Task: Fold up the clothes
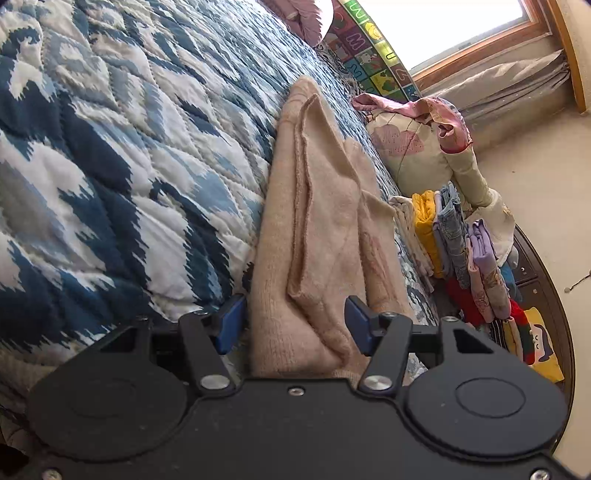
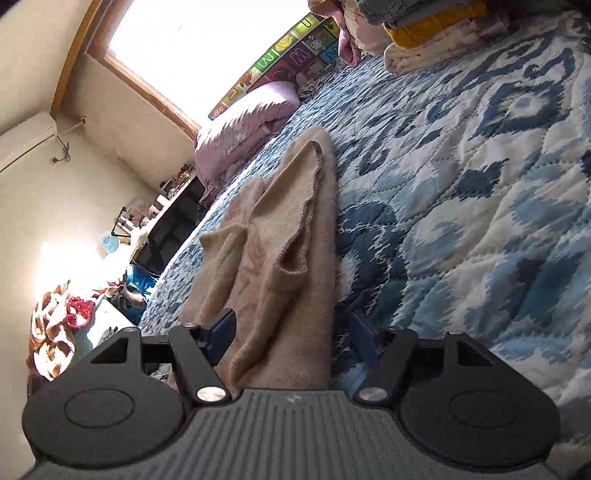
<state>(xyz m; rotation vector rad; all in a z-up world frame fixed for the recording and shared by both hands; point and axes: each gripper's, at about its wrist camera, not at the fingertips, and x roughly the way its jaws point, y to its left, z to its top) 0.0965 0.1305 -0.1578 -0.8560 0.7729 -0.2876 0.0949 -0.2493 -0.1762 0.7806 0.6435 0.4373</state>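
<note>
Low in both frames, the tan sweater is straddled by both grippers' wide-apart jaws, unpinched; its edge must be pinched next for folding.

A beige, fuzzy knitted garment, partly folded lengthwise, lies across a blue-and-white patterned quilted bedspread. The left gripper has its blue-padded fingers spread wide on either side of the garment's near end, which runs between them. Beyond it, a stack of folded clothes in yellow, denim and lilac sits near a floral cream pillow below a bright wood-framed window.
</note>
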